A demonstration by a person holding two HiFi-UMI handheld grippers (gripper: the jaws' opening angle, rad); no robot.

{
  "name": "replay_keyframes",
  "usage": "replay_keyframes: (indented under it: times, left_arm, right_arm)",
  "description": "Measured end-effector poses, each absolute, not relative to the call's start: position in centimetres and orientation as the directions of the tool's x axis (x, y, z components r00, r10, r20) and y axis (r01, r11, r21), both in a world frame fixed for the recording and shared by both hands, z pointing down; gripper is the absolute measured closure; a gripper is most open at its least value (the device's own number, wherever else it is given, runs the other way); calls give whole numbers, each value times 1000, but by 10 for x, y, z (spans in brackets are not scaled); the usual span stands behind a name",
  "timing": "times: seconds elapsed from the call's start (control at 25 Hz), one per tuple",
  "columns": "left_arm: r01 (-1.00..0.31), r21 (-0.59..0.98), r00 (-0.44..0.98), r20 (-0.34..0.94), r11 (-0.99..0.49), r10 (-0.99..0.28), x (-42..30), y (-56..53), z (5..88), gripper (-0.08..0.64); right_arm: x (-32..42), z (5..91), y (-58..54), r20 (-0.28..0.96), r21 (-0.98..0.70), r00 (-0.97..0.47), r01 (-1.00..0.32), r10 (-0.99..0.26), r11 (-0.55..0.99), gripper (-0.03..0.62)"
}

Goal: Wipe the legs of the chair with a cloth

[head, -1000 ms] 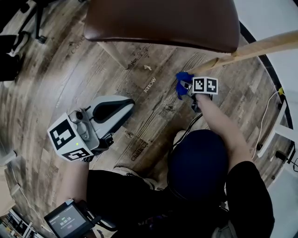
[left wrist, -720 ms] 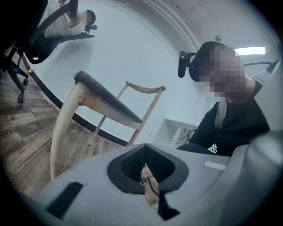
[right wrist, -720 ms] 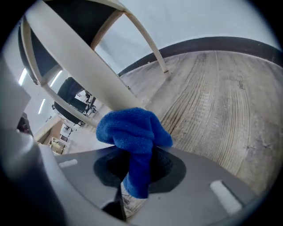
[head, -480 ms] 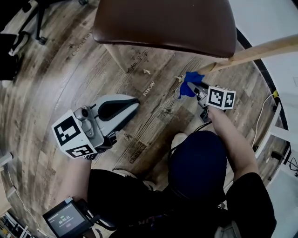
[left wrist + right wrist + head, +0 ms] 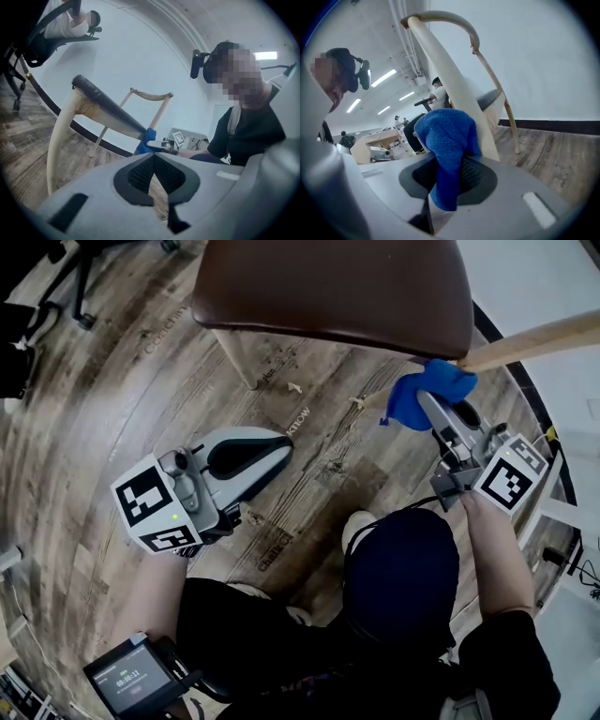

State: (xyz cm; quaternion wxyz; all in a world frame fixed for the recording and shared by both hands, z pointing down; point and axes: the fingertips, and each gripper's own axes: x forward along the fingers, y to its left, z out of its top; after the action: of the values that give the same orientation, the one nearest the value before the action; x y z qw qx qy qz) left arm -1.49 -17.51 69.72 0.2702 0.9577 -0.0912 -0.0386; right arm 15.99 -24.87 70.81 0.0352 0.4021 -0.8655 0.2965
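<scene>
The blue cloth [image 5: 427, 392] lies against the pale wooden chair leg [image 5: 534, 338], at the end of the leg that meets the brown seat [image 5: 337, 287]. The right gripper [image 5: 447, 185] pinches it, jaws closed on a fold, with the bulk bunched ahead of the tips and touching the wood. To wipe well, I judge the cloth should be pressed flat on the leg and drawn along its length toward the foot with even pressure; only one face of the leg is touched here, so the gripper would need to roll round the leg for the far side. The left gripper [image 5: 272, 448] hangs well apart from the leg, above the plank floor [image 5: 112, 390], its jaws pressed together on nothing; it might steady the chair.
</scene>
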Motion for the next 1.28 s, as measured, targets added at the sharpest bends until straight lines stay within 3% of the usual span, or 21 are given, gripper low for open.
replay_keyframes:
  times: [0.24, 0.68, 0.84, 1.28]
  left_arm:
    - [-159, 527, 978, -30, -835, -206, -18, -177, 703, 561]
    - [-221, 535, 965, -2, -815, -263, -51, -173, 710, 561]
    - [-272, 549, 951, 26, -791, -309, -74, -168, 721, 561]
    - [-280, 582, 940, 6, -764, -340, -87, -164, 722, 561]
  right_arm:
    - [112, 692, -260, 215, -573, -763, -604, -609, 554, 497]
    - [-48, 721, -295, 191, -549, -886, -453, -422, 703, 497]
    - [-80, 741, -305, 206, -545, -885, -457, -417, 702, 497]
    - [-84, 793, -321, 261, -440, -845, -535, -467, 721, 497]
